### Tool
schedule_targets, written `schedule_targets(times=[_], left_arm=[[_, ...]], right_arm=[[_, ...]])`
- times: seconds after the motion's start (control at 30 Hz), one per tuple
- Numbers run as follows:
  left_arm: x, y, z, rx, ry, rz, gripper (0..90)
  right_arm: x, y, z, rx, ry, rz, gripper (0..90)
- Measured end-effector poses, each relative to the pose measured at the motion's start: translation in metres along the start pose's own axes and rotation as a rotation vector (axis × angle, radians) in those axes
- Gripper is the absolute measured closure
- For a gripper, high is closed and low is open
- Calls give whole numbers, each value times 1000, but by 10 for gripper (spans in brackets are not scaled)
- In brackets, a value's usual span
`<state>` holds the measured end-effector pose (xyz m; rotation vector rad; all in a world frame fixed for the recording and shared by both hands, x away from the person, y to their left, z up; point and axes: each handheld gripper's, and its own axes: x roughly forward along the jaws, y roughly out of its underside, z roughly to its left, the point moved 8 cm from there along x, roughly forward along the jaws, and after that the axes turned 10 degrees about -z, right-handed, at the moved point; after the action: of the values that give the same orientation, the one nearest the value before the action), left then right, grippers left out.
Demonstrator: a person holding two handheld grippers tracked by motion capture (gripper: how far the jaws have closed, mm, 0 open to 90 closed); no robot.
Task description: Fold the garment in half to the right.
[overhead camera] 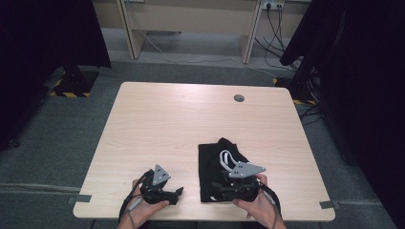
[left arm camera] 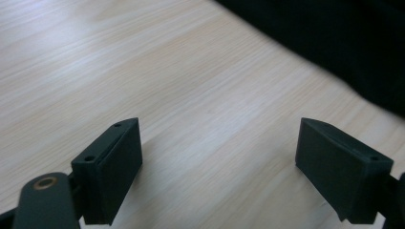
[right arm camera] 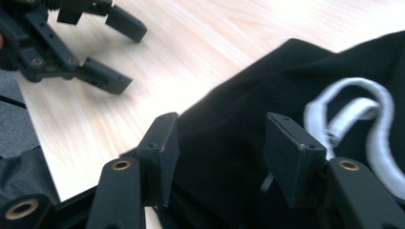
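Black cloth: a folded black garment (overhead camera: 220, 172) with white cord loops (right arm camera: 367, 119) is seen lying directly under the right gripper (overhead camera: 237, 187), at the table's (overhead camera: 191, 119) near edge.
Bearing: the garment is spread below and ahead of the right jaws; from the left gripper (overhead camera: 175, 192) it lies off to the right, apart.
Nearer hand: the right.
Long axis: run away from the near edge.
Right jaws: parted, cloth between them but not pinched.
Left jaws: held wide apart over bare wood.
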<state>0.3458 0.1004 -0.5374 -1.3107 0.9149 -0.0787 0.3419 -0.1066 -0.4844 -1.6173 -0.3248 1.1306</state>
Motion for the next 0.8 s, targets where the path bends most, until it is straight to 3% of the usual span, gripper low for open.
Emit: schedule_targets(times=[0.13, 0.3, 0.4, 0.6, 0.7, 0.8], left_arm=[[-3, 3, 6, 5, -18, 3, 128], [-3, 4, 5, 11, -13, 8, 102], [-3, 4, 5, 12, -13, 9, 99], [-3, 4, 5, 10, -14, 9, 97], [-2, 4, 4, 7, -17, 12, 84], [-2, 4, 4, 9, -16, 11, 84]], right_arm=[[10, 4, 7, -14, -8, 31, 524], [14, 13, 3, -48, -8, 46, 819], [4, 12, -3, -36, -7, 12, 900], [-20, 12, -19, 20, 24, -57, 895], [-22, 10, -17, 44, 32, -53, 664], [-12, 7, -7, 33, 30, -24, 537]])
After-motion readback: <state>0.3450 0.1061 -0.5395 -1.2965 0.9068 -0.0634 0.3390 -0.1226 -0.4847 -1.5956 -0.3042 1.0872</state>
